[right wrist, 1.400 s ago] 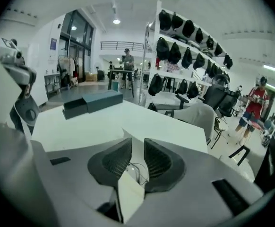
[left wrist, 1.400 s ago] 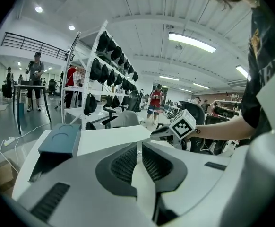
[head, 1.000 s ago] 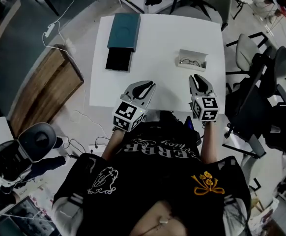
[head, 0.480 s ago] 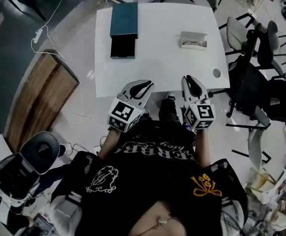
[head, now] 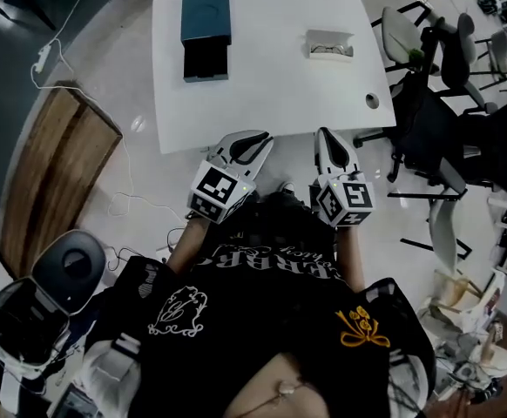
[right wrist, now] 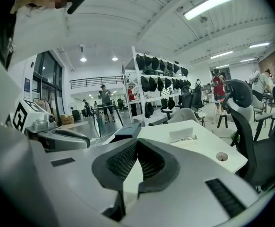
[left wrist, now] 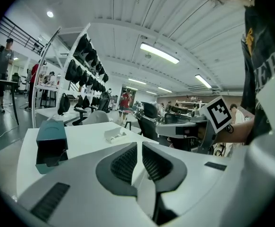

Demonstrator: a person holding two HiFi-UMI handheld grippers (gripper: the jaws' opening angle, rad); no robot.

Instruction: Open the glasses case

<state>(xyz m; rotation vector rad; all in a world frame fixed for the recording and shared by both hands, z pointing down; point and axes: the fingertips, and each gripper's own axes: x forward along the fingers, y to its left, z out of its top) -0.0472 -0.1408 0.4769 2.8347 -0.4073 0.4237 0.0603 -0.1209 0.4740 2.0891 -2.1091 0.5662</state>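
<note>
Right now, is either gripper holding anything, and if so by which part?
Nothing is held. The left gripper has its jaws slightly apart and empty; the right gripper has just closed its jaws on nothing.

An open lab hall: an arched white ceiling (left wrist: 128,13) with long strip lights (left wrist: 159,53), tall white racks hung with dark gear (left wrist: 83,63), and black swivel chairs (head: 467,151) beside a white square surface (head: 271,85).
</note>
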